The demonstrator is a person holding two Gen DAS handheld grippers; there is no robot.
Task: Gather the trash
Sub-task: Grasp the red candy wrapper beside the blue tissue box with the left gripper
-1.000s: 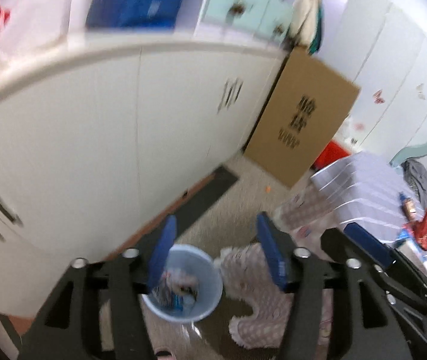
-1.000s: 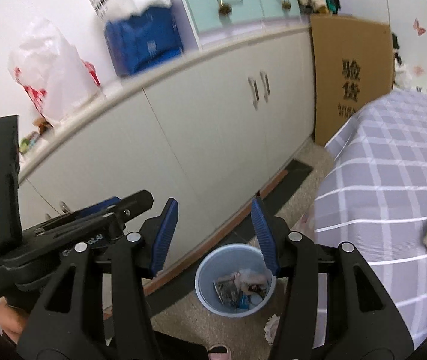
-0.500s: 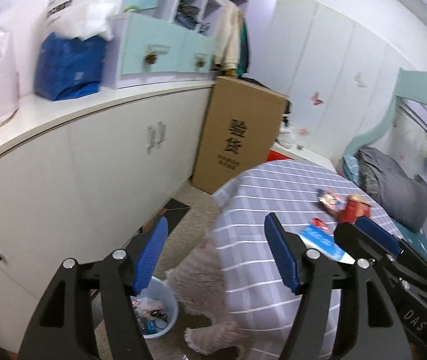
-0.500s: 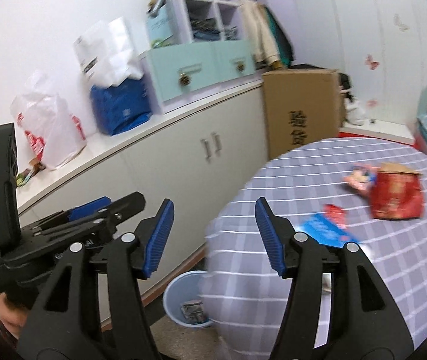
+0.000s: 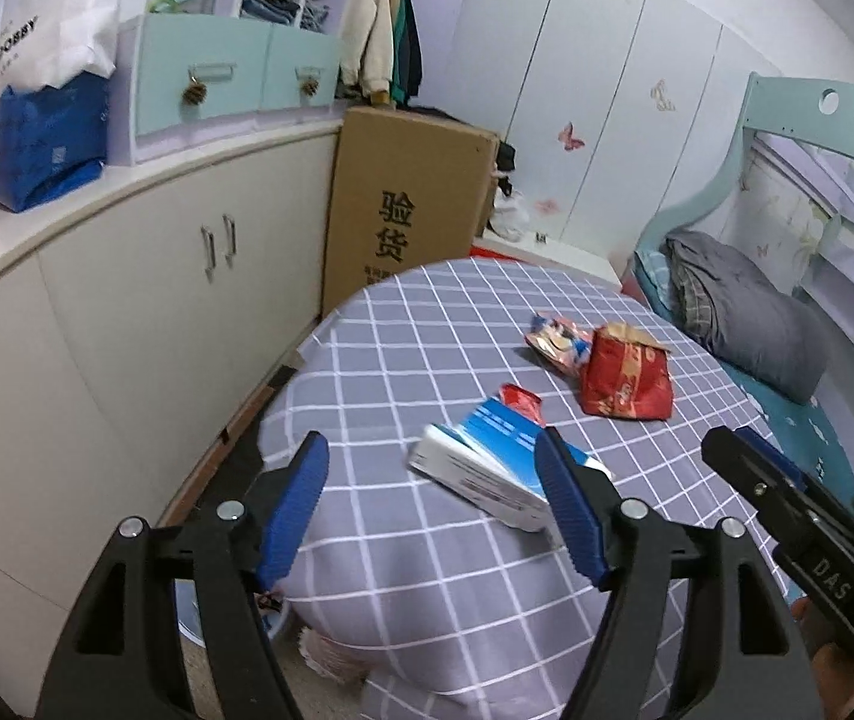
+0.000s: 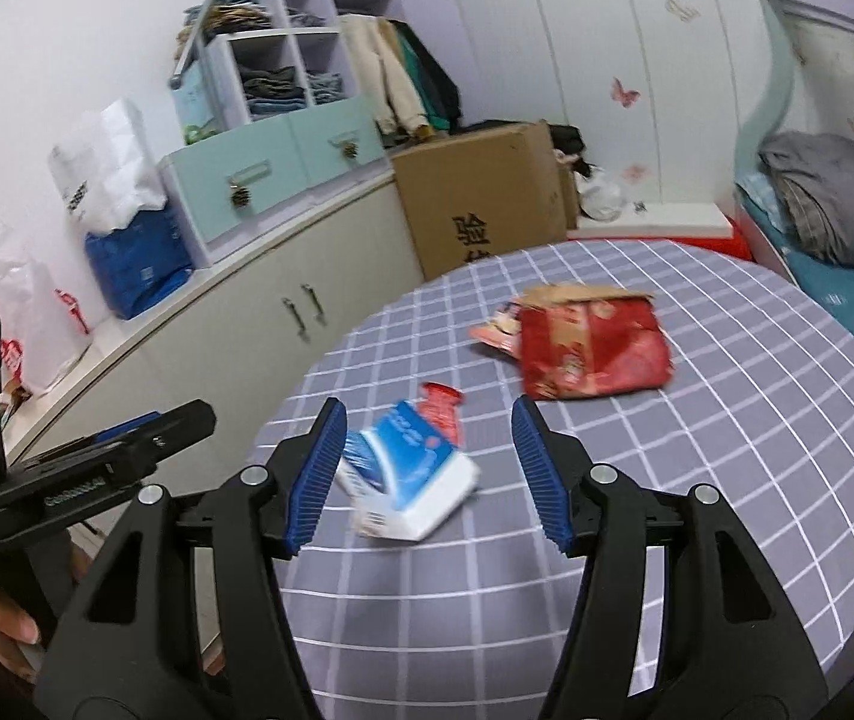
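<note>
Far left: curved white cabinet (image 5: 145, 324) run, smooth matte doors, thin metal handles. On its counter a crinkly blue plastic bag (image 5: 49, 141), a white paper bag (image 5: 55, 18) behind it, and a pale teal drawer box (image 5: 235, 78) with pinecone-like pulls. Tall brown cardboard box (image 5: 412, 204), black printed characters, stands on the floor between cabinet and table.

Left gripper (image 5: 433, 510): black plastic frame, ribbed blue pads, jaws wide apart, nothing held, hovering over the near edge of the table. A sliver of a pale blue bin (image 5: 274, 624) shows on the floor beneath the table edge, mostly hidden.

Centre: round table (image 5: 403, 360) under grey cloth with a white grid. Trash on it: flat rectangular blue-and-white carton (image 5: 487, 462), slightly blurred, nearest the grippers; small red glossy wrapper (image 5: 523, 399) touching its far end; further back a crumpled red foil snack bag (image 5: 625, 375) with torn top, and a colourful flattened wrapper (image 5: 556, 339) tucked against its left side.

Right gripper (image 6: 427, 468): same build, jaws spread, empty, the carton (image 6: 409, 474) lying on the cloth between its fingers in the right wrist view, not gripped.

Far right: teal bed frame (image 5: 787, 126), rumpled grey blanket (image 5: 745, 318) on it. White wardrobe doors (image 5: 607, 120) with butterfly stickers behind.
</note>
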